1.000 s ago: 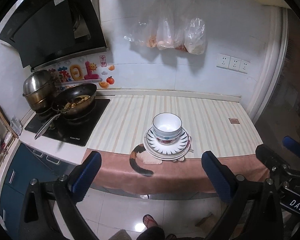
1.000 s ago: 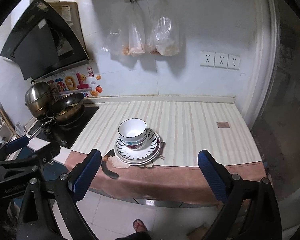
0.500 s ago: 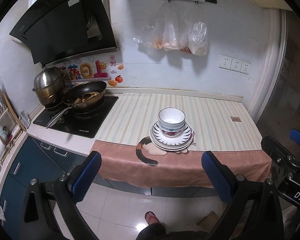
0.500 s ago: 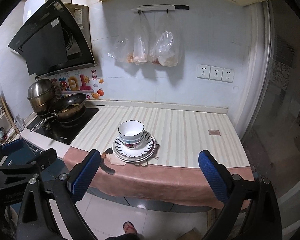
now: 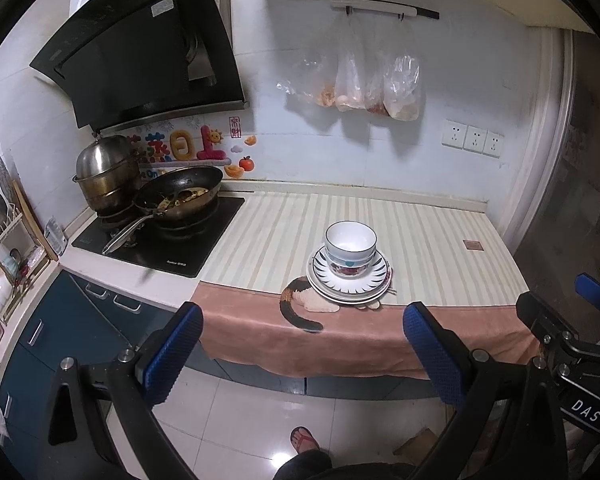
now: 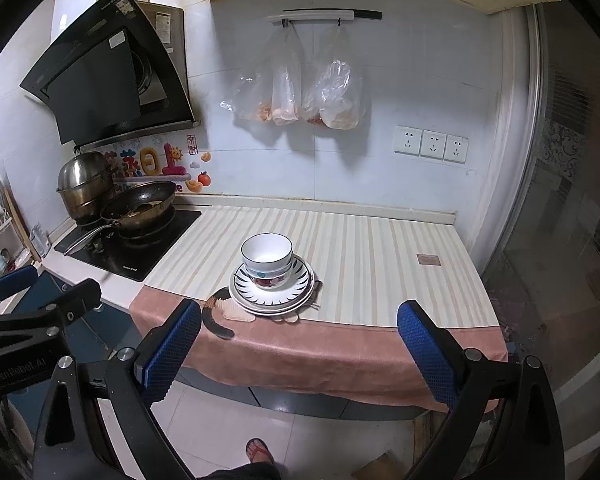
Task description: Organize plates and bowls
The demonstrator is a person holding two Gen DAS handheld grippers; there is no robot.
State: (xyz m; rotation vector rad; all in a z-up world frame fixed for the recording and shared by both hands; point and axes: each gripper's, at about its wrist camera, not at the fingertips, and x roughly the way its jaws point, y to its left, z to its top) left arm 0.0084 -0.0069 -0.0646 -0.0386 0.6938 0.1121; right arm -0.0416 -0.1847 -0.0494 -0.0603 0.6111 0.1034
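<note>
Bare striped countertop (image 6: 380,256) is lying open right of the stacked bowls (image 6: 267,259) and plates (image 6: 272,285). A wok (image 6: 140,204) and steamer pot (image 6: 85,184) are crowding the left

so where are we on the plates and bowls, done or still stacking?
Looks done: the bowls sit nested on the stack of plates near the front edge of the counter. Nothing is in hand: the left hand-held gripper and right hand-held gripper are both open, empty and well back from the counter. No loose dishes show on the counter, so nothing visible is left to stack.
</note>
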